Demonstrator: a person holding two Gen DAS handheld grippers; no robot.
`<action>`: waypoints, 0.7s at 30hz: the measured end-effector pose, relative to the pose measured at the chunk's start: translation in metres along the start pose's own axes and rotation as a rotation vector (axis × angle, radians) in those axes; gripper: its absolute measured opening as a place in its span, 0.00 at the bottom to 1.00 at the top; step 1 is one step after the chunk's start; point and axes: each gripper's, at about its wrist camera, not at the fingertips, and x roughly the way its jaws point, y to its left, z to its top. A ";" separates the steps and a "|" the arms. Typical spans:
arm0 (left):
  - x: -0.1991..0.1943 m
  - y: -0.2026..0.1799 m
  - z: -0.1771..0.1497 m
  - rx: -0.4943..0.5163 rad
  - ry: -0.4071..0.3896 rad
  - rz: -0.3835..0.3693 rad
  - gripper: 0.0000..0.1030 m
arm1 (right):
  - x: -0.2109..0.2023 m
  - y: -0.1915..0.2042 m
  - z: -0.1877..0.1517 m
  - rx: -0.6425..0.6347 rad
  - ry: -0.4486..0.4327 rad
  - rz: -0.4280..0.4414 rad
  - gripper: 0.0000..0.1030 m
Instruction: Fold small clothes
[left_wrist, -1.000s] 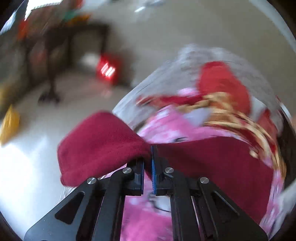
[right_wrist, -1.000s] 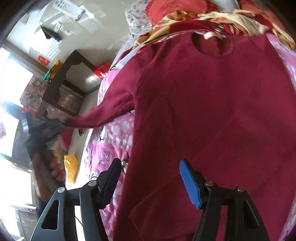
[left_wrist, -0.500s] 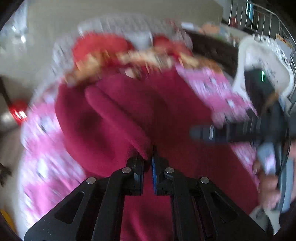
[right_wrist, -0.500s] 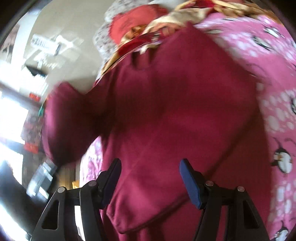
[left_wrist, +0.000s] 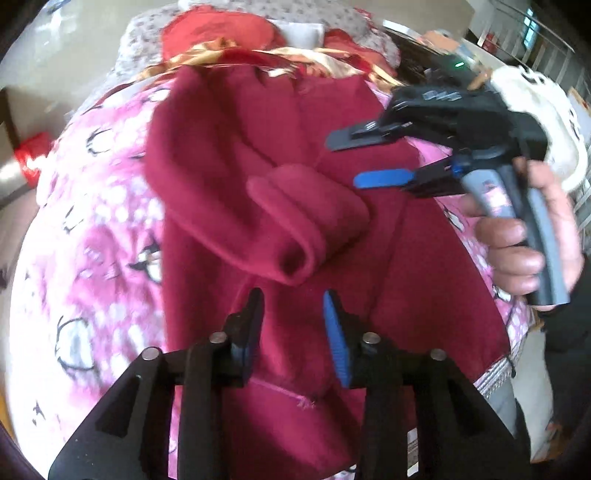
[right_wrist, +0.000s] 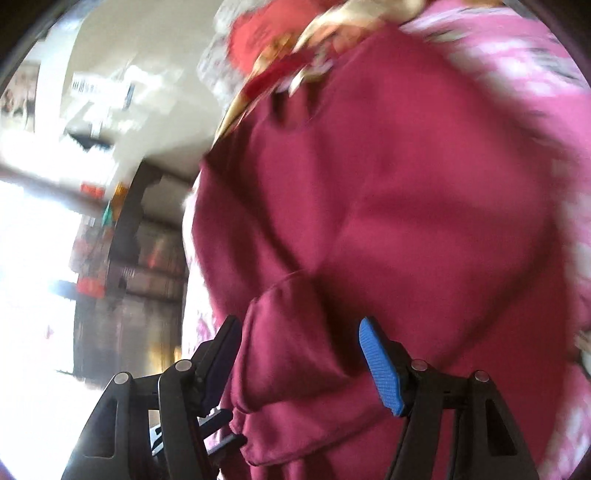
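Both claws (left_wrist: 293, 306) agape above sweater (left_wrist: 258, 206)

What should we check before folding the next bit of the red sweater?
1. Left tool open and holding nothing: ok.
2. Right tool open and holding nothing: ok.
3. Sleeve laid across the sweater body: ok, though its cuff curls up.
4. Sweater lying on the pink blanket: ok.
5. Other sleeve folded in: cannot tell, it is not clearly in view.
6. Sweater's bottom hem flat: cannot tell, the left tool covers part of it.
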 end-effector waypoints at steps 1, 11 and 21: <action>-0.002 0.004 0.001 -0.029 0.006 -0.002 0.40 | 0.016 0.005 0.005 -0.011 0.031 0.008 0.62; -0.042 0.011 0.014 -0.155 -0.058 -0.034 0.40 | -0.029 0.059 -0.013 -0.207 -0.124 -0.063 0.08; -0.034 -0.014 -0.005 -0.119 -0.004 -0.048 0.40 | -0.092 -0.015 -0.107 -0.155 -0.128 -0.077 0.36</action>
